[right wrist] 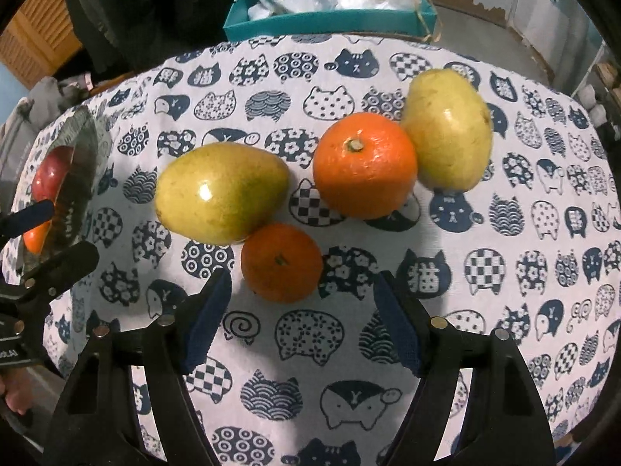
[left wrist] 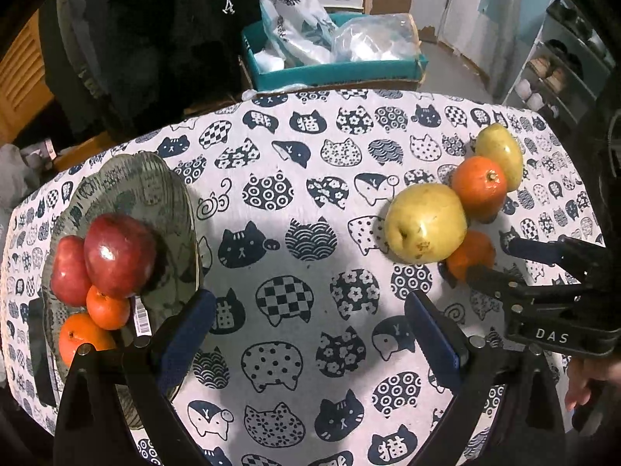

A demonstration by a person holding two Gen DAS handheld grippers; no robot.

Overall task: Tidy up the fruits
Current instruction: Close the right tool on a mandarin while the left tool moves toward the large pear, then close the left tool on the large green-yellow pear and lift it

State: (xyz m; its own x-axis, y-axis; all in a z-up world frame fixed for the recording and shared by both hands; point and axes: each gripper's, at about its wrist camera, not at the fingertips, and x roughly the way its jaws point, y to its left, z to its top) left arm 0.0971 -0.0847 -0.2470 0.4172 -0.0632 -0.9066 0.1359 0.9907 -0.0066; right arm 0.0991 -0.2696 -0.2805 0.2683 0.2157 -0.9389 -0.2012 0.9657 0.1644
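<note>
A grey-green glass plate [left wrist: 155,178] at the left holds two red apples [left wrist: 118,254] and two small oranges [left wrist: 106,308]. On the cat-print cloth at the right lie two yellow-green pears [right wrist: 221,194] [right wrist: 446,128], a large orange [right wrist: 365,165] and a small orange [right wrist: 281,262]. My left gripper [left wrist: 310,334] is open and empty above the cloth, right of the plate. My right gripper [right wrist: 299,322] is open and empty, just short of the small orange. It also shows in the left wrist view [left wrist: 500,260], its fingers beside that orange [left wrist: 471,252].
A teal box [left wrist: 333,70] with plastic bags stands behind the table's far edge. Dark clothing [left wrist: 155,39] hangs at the back left. Shelves [left wrist: 559,62] stand at the far right. The cloth [left wrist: 310,194] covers the whole table.
</note>
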